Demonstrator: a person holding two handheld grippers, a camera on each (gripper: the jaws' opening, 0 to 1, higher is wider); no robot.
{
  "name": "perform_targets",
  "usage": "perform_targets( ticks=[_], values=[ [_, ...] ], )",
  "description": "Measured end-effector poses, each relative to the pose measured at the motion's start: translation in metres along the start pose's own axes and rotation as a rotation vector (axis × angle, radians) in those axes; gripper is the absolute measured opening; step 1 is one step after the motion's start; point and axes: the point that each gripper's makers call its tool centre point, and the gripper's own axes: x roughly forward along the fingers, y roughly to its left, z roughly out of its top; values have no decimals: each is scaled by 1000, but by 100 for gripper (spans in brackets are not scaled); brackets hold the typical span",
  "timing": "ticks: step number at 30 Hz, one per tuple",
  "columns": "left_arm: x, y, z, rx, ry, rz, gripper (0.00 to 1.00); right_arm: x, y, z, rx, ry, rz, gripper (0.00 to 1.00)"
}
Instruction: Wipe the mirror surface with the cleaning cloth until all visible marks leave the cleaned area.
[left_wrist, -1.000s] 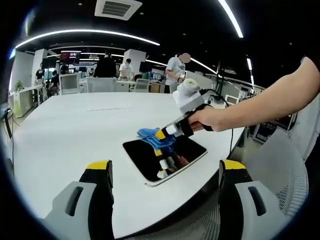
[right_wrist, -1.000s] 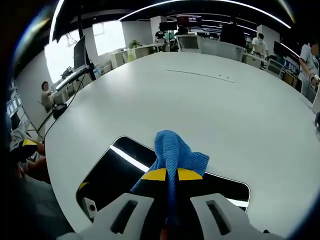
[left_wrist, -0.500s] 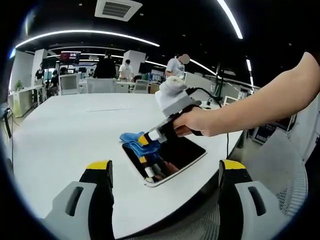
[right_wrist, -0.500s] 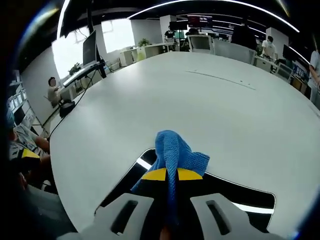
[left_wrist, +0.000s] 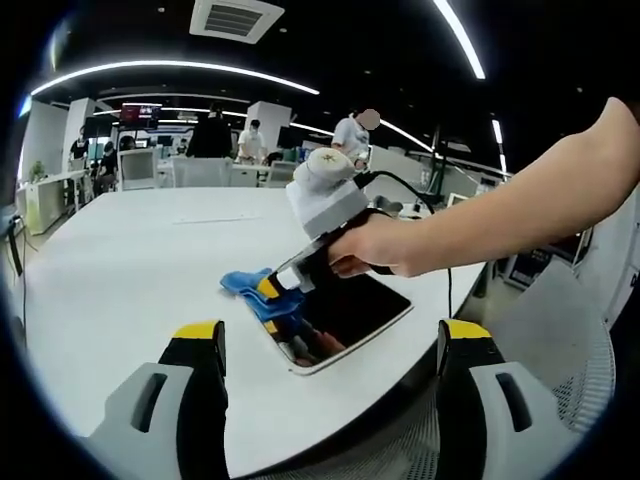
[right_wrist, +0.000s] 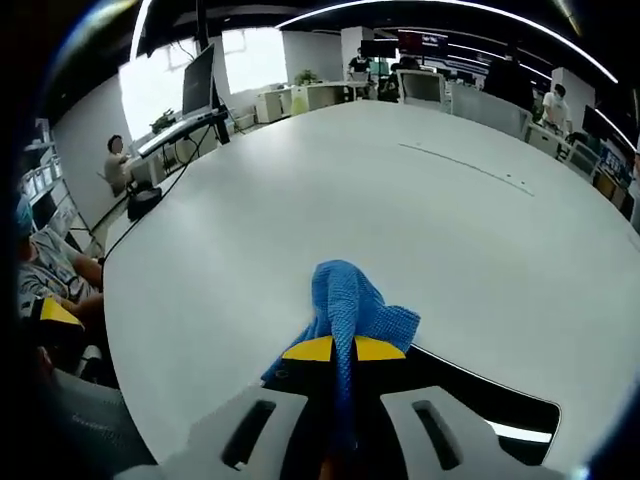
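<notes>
a blue cleaning cloth (right_wrist: 352, 305) is pinched between the pressed-together jaws of the right gripper (right_wrist: 333, 352) at the mirror's (left_wrist: 345, 312) left edge, on a white table (left_wrist: 120, 260). the left gripper (left_wrist: 330, 345) is held back, its 2 jaws spread and empty. the cloth is judged soft and light, best gripped by a bunched fold; the mirror is likely fragile and slippery.

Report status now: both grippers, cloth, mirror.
Right gripper shut on blue cloth, at the mirror's edge. Left gripper open, clear of table. Nothing in the way.
</notes>
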Motion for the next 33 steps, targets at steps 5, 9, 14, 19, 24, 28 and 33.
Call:
perform_targets(
  ticks=[5, 9, 14, 19, 24, 28, 33],
  values=[
    [0, 0, 0, -1, -2, 0, 85, -5, 5, -1, -12, 0, 2, 0],
    [0, 0, -1, -1, 3, 0, 85, -9, 9, -2, -38, 6, -1, 0],
    [0, 1, -1, -2, 7, 4, 85, -12, 11, -3, -49, 12, -9, 0],
    [1, 1, -2, -1, 10, 3, 85, -15, 14, -5, -46, 12, 1, 0],
    [1, 1, -2, -1, 12, 2, 85, -19, 21, -9, -66, 17, 16, 0],
    [1, 0, -2, -1, 12, 1, 85, -21, 24, -12, -78, 21, 28, 0],
    [1, 0, -2, -2, 11, -1, 85, -25, 29, -17, -71, 29, 56, 0]
  ],
)
